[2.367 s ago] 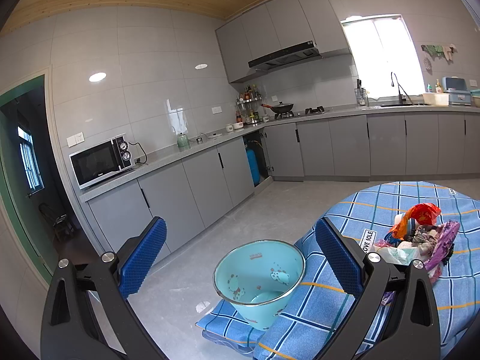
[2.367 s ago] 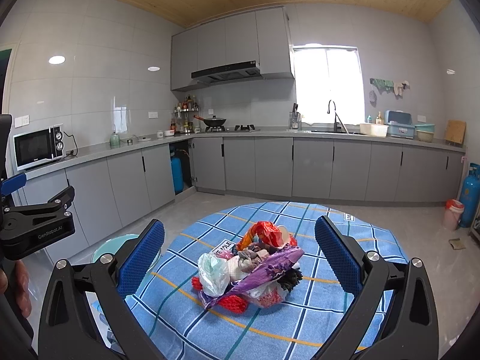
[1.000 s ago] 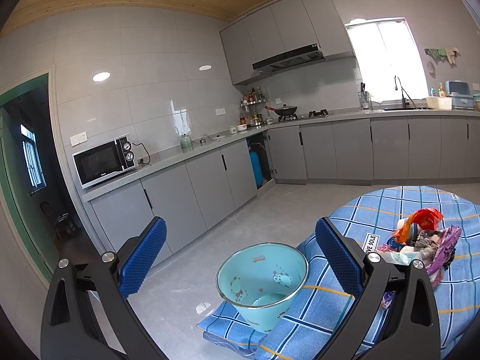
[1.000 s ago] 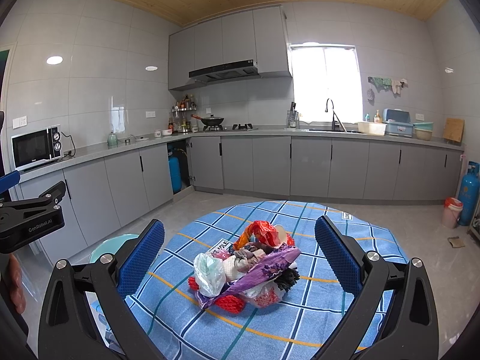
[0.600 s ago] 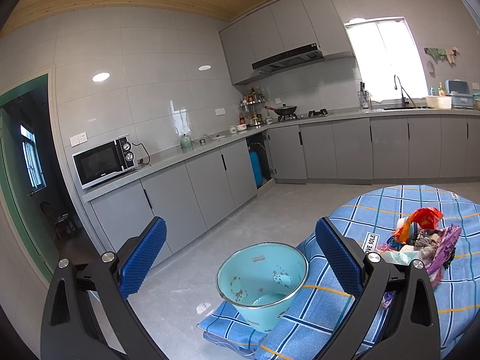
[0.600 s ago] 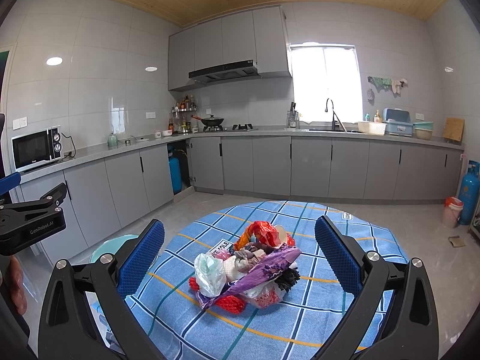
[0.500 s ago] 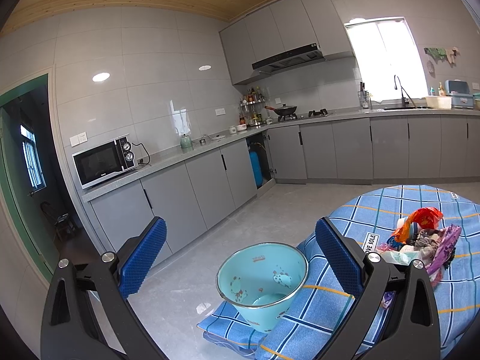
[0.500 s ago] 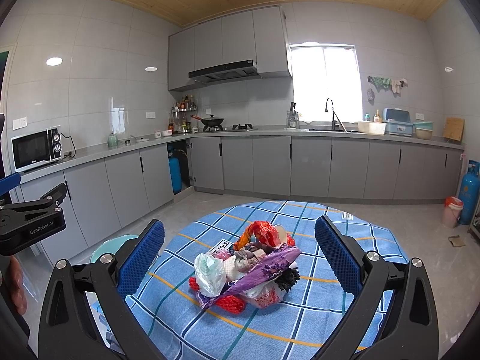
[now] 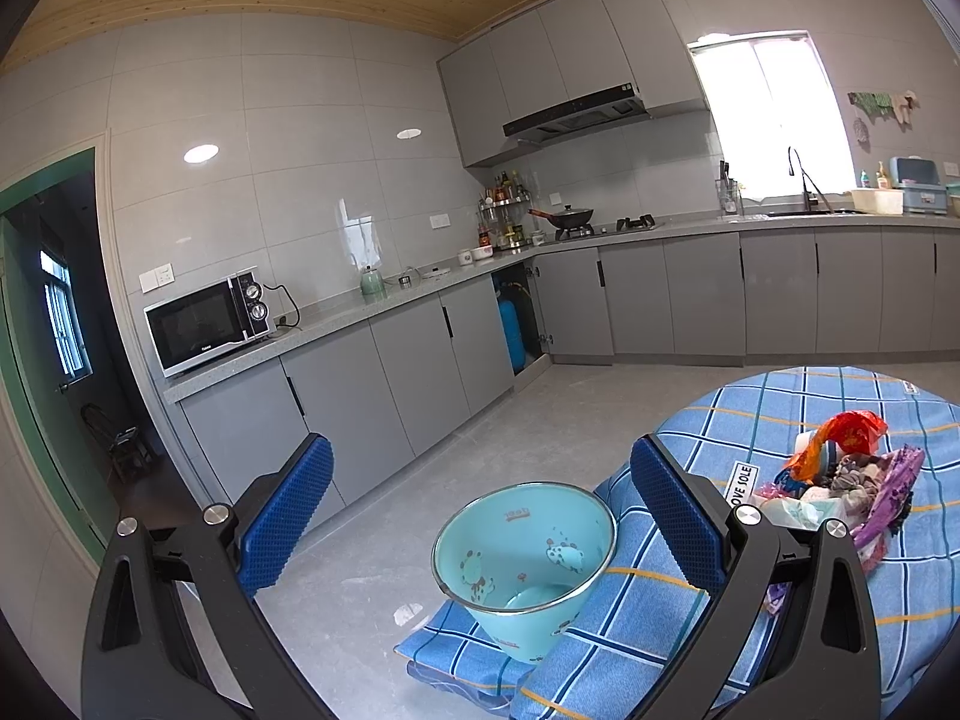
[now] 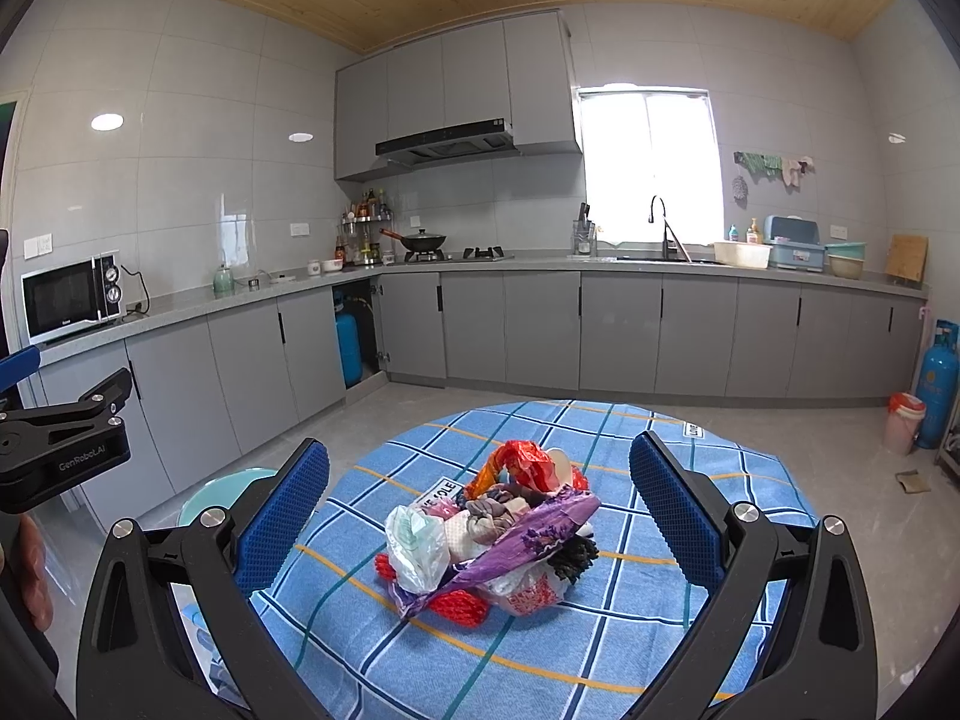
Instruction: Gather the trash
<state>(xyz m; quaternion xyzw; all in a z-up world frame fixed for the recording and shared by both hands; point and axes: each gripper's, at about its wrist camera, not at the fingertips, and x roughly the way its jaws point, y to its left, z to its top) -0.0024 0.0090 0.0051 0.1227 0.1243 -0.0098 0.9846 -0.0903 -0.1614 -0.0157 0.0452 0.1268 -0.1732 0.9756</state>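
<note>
A heap of trash [image 10: 498, 534], plastic bags and wrappers in red, purple and white, lies in the middle of a round table with a blue checked cloth [image 10: 720, 546]. It also shows in the left wrist view [image 9: 846, 480]. A light blue enamel basin [image 9: 522, 558] stands at the table's left edge; its rim shows in the right wrist view [image 10: 198, 498]. My right gripper [image 10: 480, 516] is open and empty, held above the table with the heap between its fingers in view. My left gripper [image 9: 480, 516] is open and empty, with the basin ahead of it.
Grey kitchen cabinets [image 10: 540, 330] run along the far walls with a microwave [image 9: 204, 324], stove and sink. A blue gas cylinder [image 10: 933, 384] and a pink bin [image 10: 903, 423] stand at the far right. The grey tiled floor [image 9: 372, 546] lies left of the table.
Both grippers stay nearly still and open. The views have shifted only slightly over the last seconds.
</note>
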